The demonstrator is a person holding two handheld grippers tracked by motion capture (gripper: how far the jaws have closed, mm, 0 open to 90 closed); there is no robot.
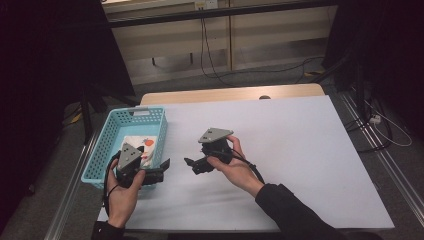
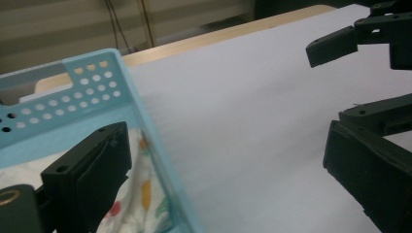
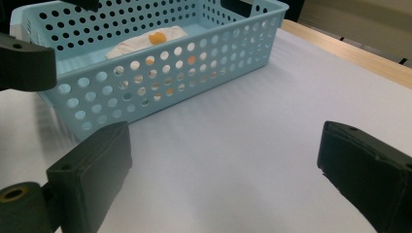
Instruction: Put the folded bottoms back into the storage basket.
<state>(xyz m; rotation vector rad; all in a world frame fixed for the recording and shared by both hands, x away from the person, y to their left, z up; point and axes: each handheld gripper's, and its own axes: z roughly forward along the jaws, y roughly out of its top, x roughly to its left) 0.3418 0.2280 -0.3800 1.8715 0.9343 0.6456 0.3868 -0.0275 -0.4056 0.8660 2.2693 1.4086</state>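
Observation:
A light blue perforated basket [image 1: 111,131] stands at the table's left edge and holds a white cloth with a fruit print [image 1: 141,142]. My left gripper [image 1: 159,171] is open at the basket's near right corner. In the left gripper view its left jaw is above the cloth [image 2: 141,194] and its right jaw above the table, astride the basket wall [image 2: 160,160]. My right gripper [image 1: 192,166] is open over the white table [image 1: 280,140], pointing left at the basket [image 3: 160,82]. Nothing lies between the jaws of either gripper [image 2: 223,160] [image 3: 223,155].
The white sheet covers the table up to a wooden strip [image 1: 225,95] along the far edge, where a small dark round thing [image 1: 265,97] sits. Cables [image 1: 210,60] run over the floor beyond it. Bare table stretches to the right of both grippers.

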